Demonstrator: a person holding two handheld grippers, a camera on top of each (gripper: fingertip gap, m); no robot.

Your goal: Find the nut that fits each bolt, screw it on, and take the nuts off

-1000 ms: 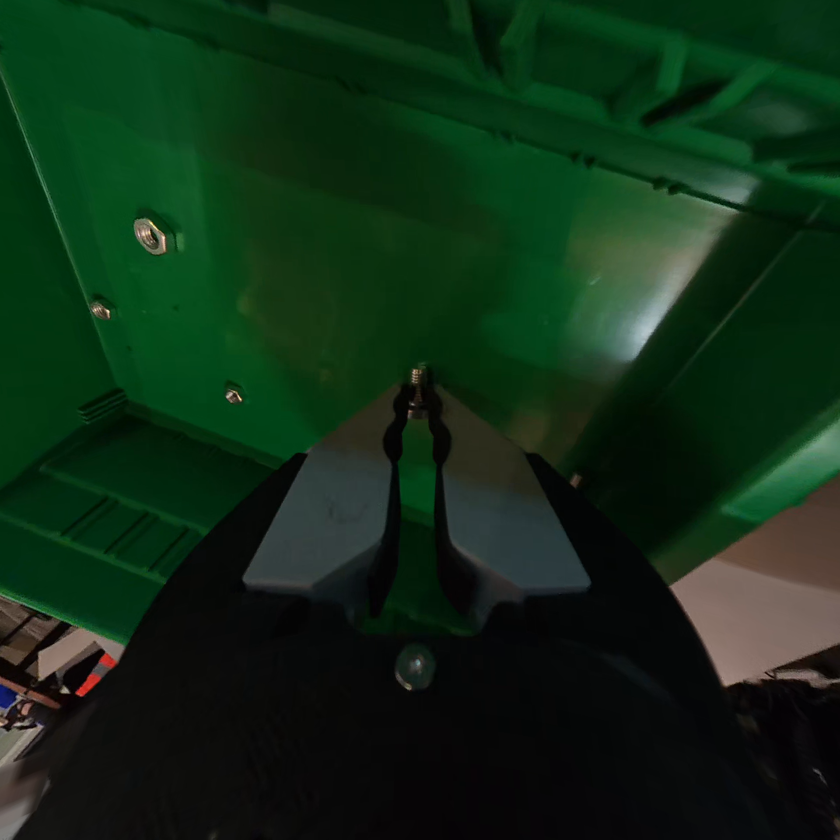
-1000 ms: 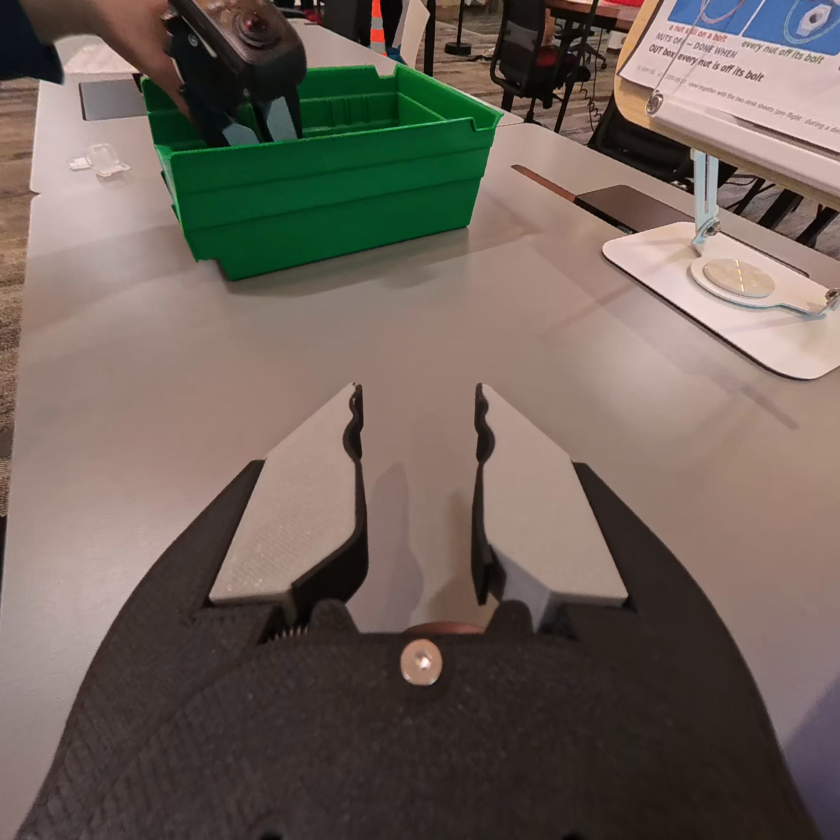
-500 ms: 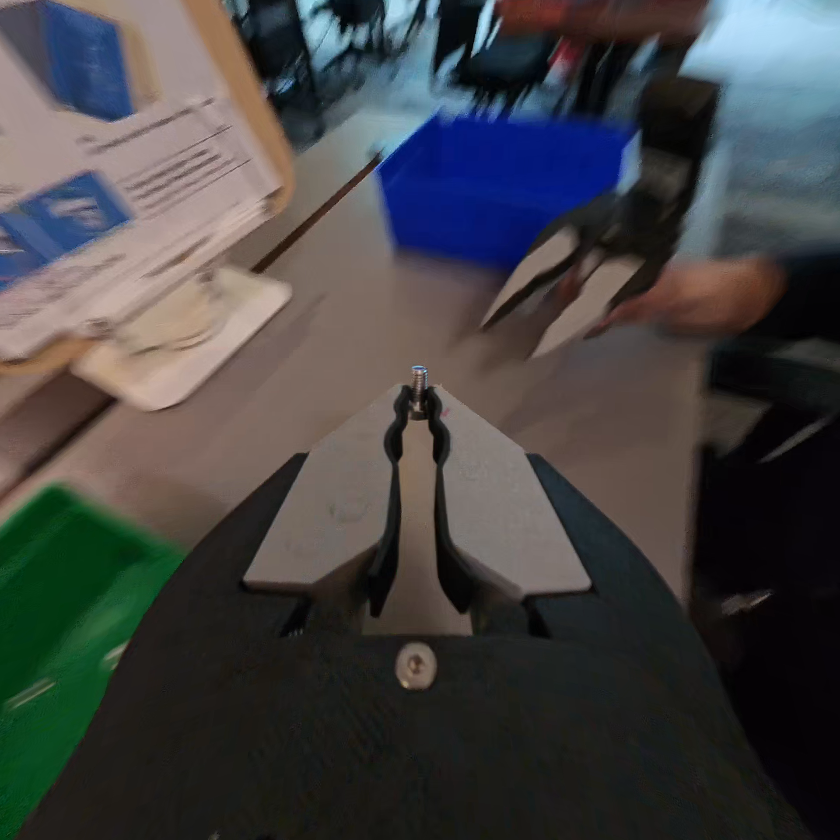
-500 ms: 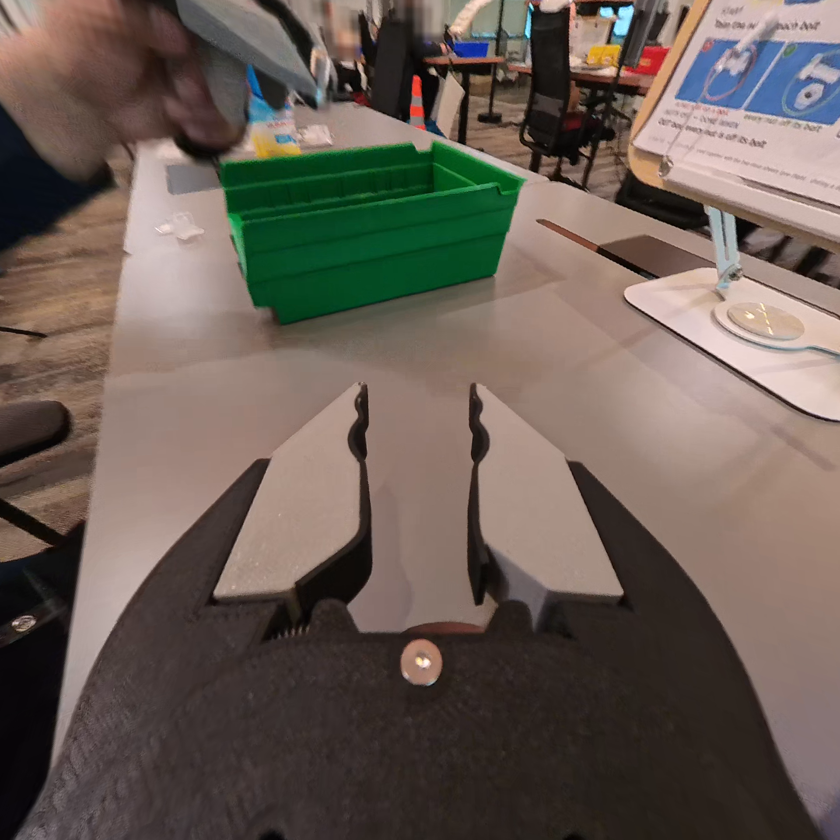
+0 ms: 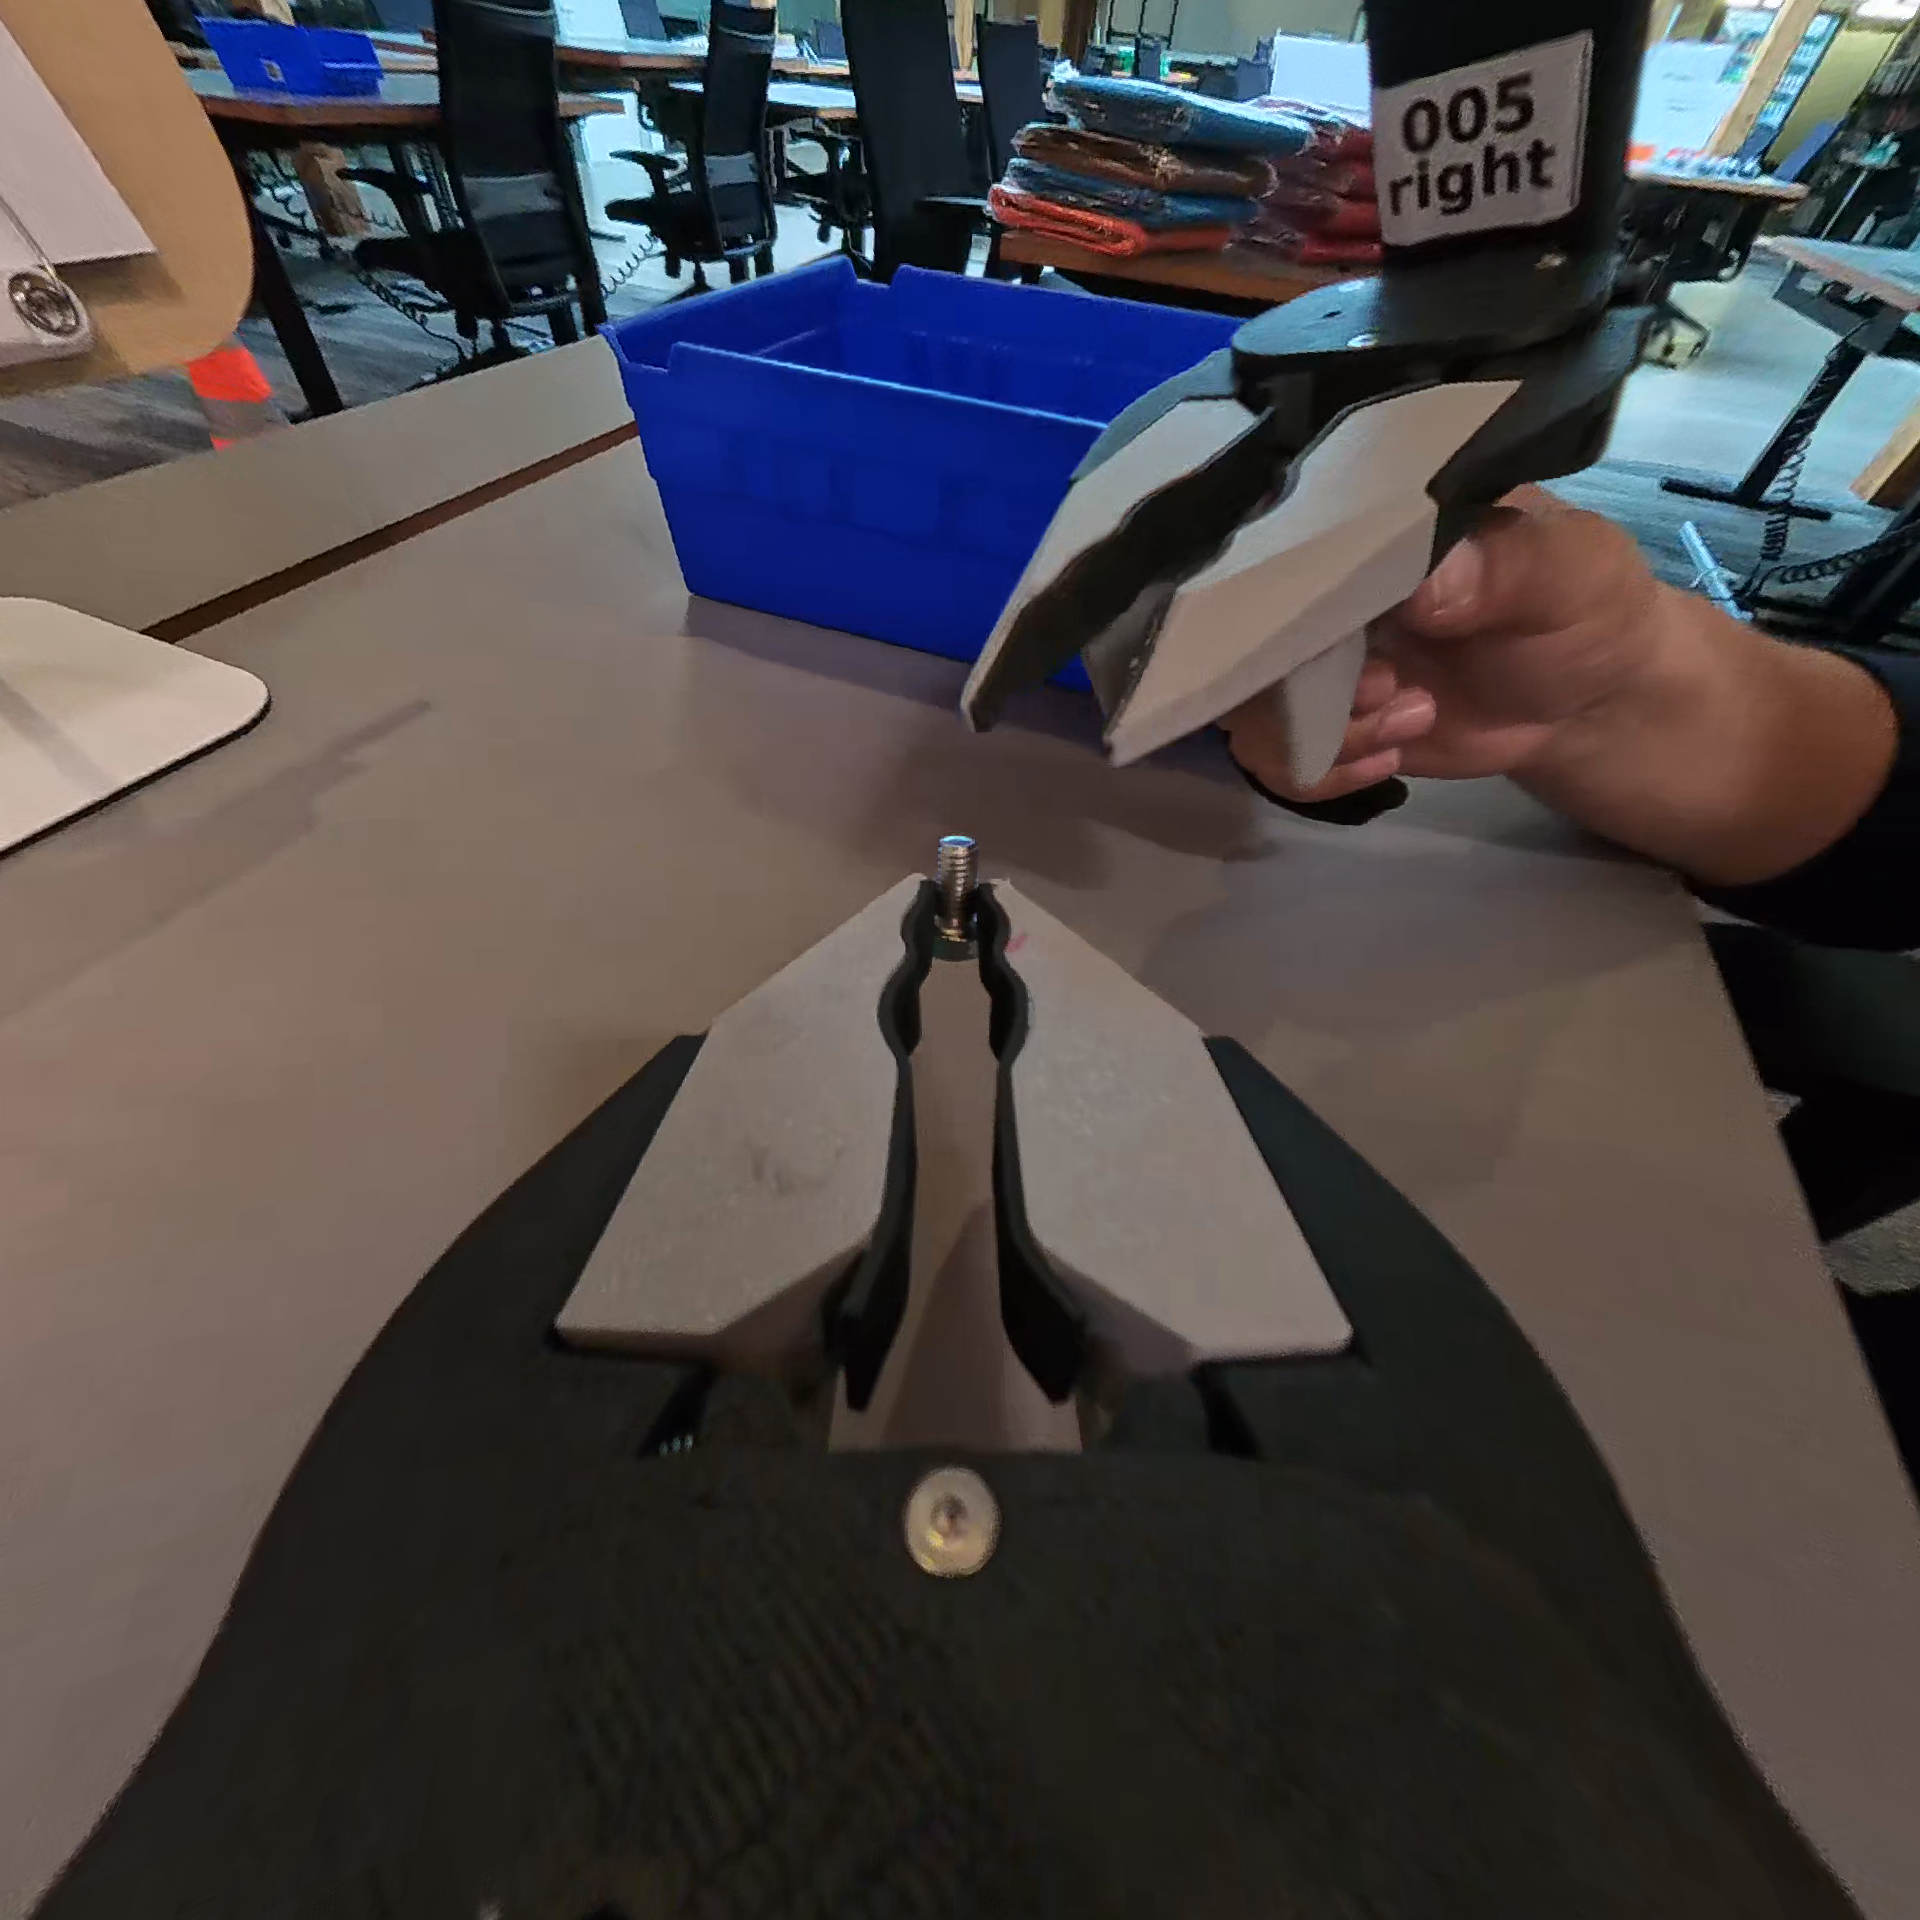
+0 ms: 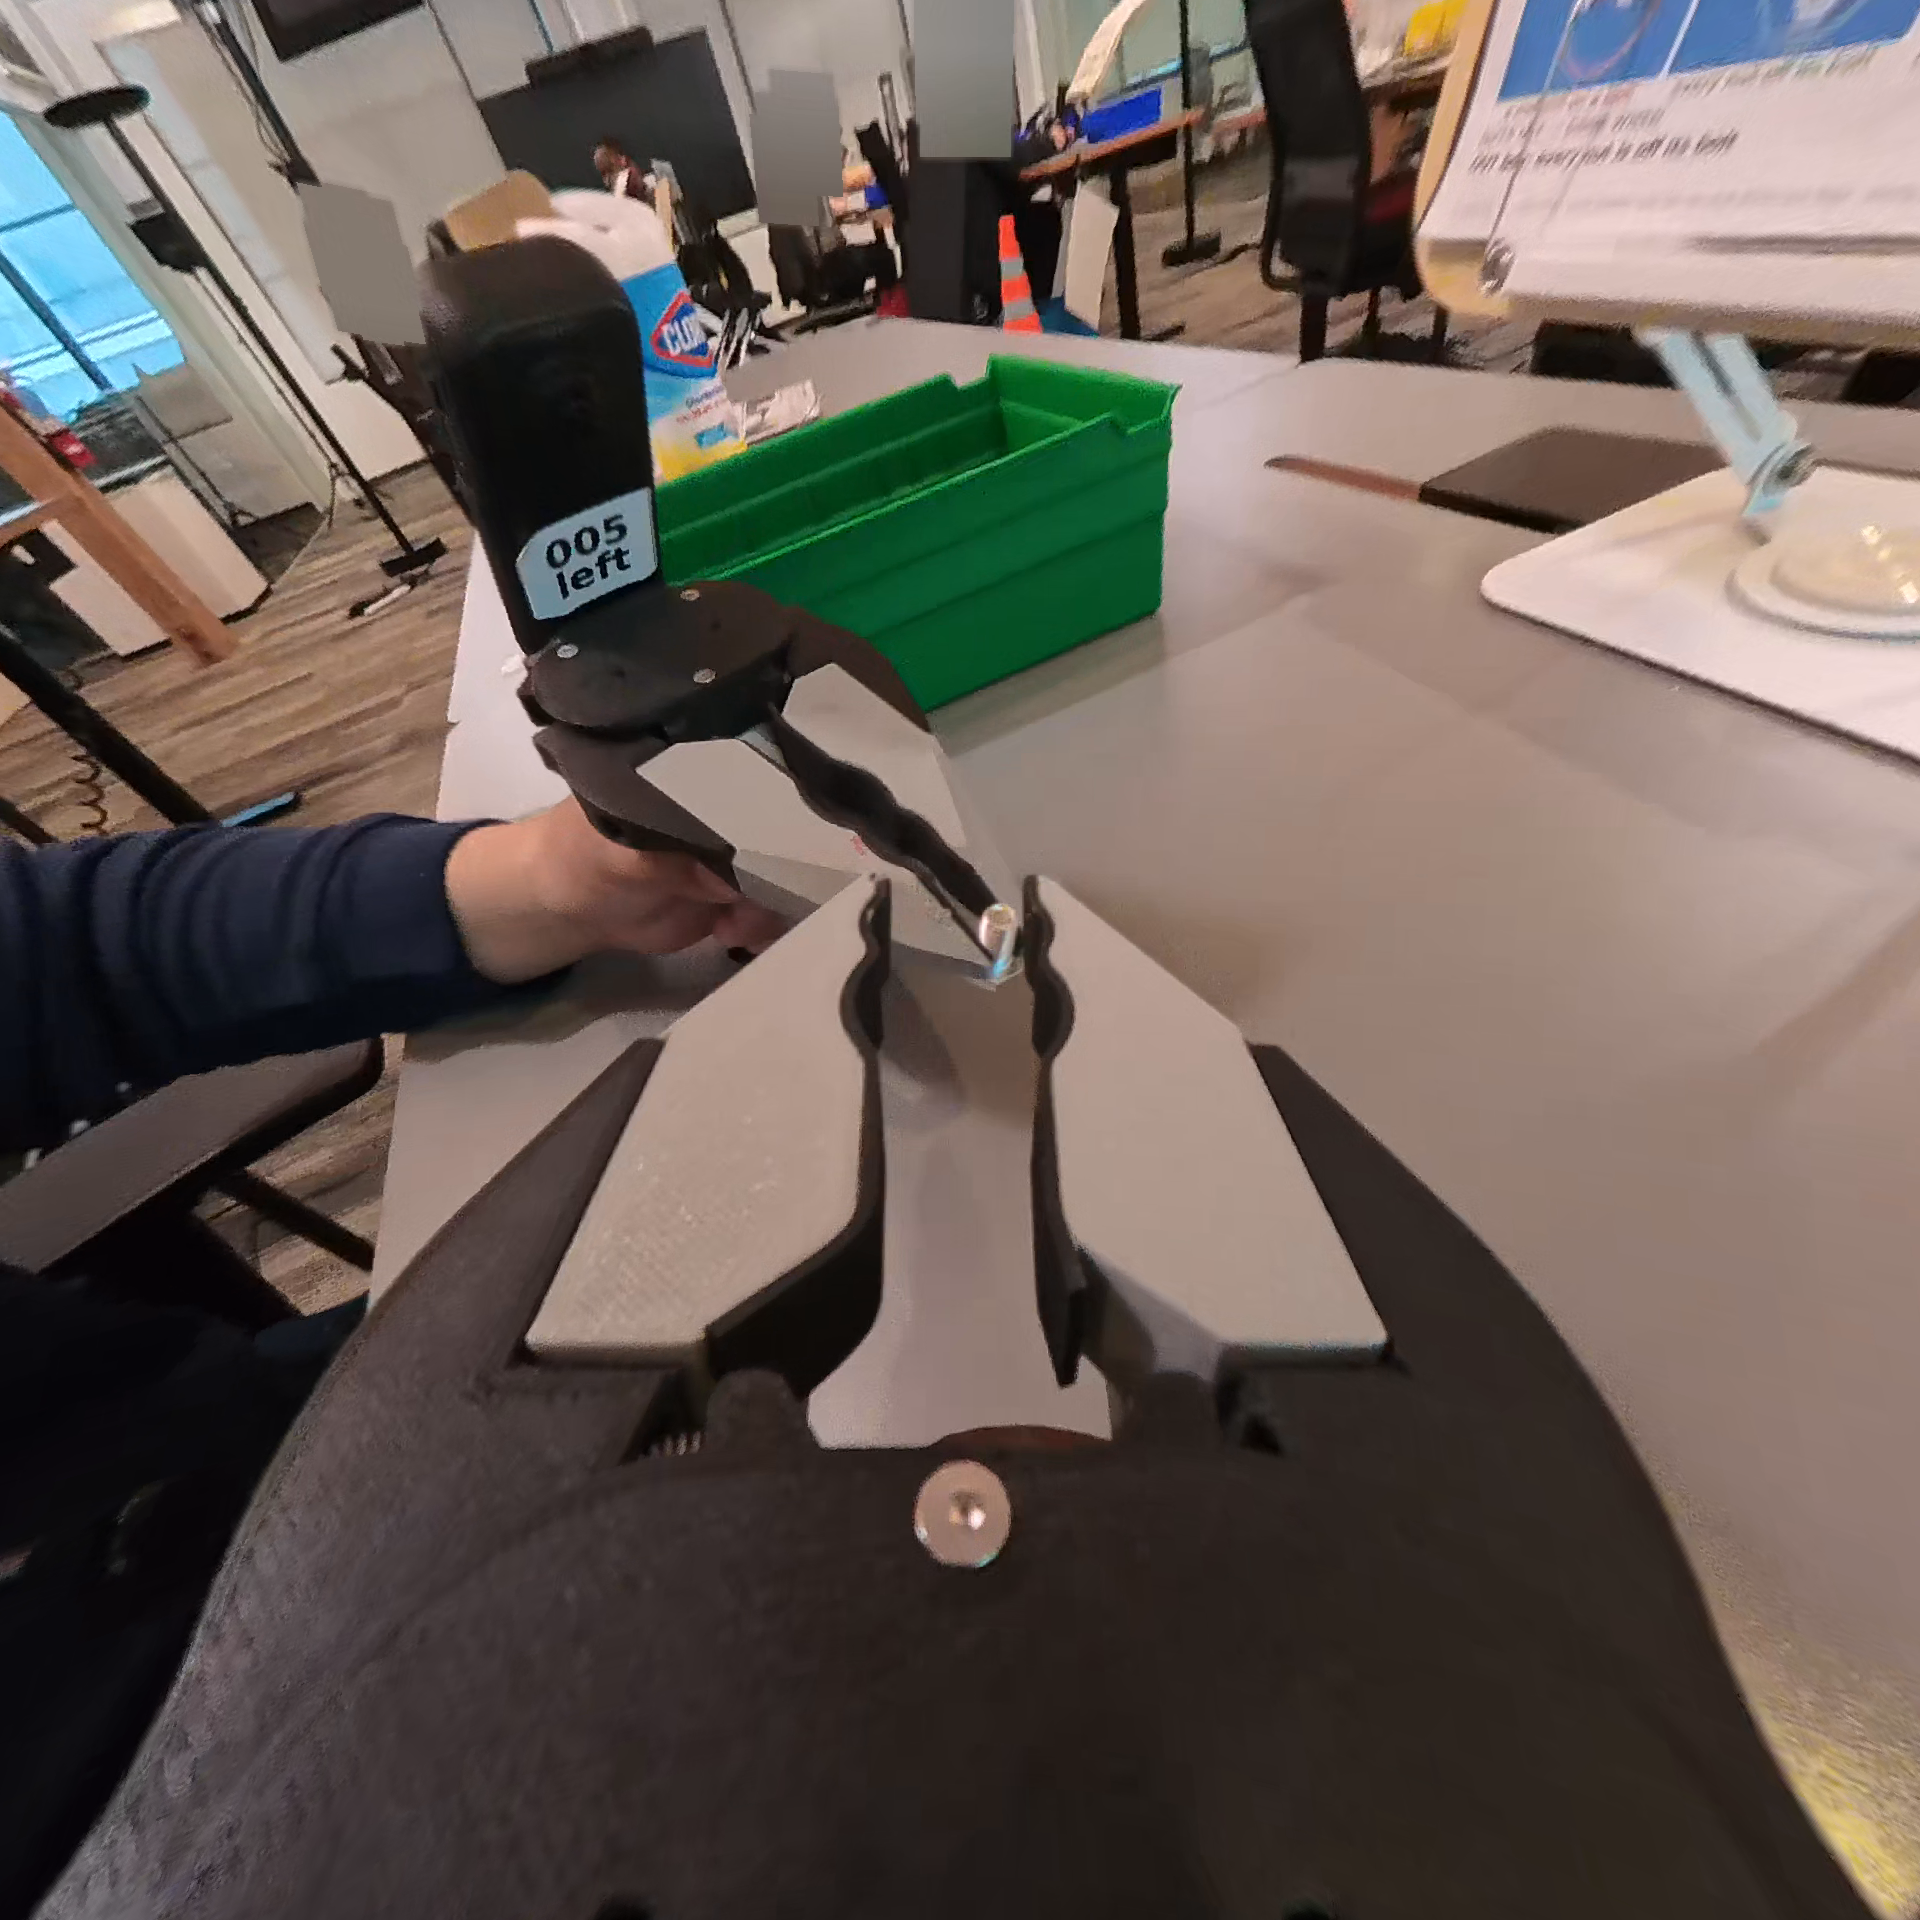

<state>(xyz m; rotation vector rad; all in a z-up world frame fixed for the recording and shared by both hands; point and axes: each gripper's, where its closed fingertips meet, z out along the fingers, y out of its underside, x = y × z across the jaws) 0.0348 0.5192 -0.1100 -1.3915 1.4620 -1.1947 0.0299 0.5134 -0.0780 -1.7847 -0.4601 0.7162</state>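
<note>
Left wrist view shows the left tool (image 5: 954,914) clamped on a small bolt (image 5: 954,883) at the very tips, threaded end sticking out past the fingers; the head end is hidden between them, so I cannot tell whether a nut sits there. Gripping low probably leaves the thread free to take a nut. It hangs above the grey surface (image 5: 520,831), with the blue bin (image 5: 883,488) beyond. The right tool (image 5: 1049,717), jaws apart and empty, points down toward the bolt. In the right wrist view the bolt (image 6: 1000,935) lies between its spread fingers, likely for a handover or regrasp. The green bin (image 6: 935,582) stands well behind.
</note>
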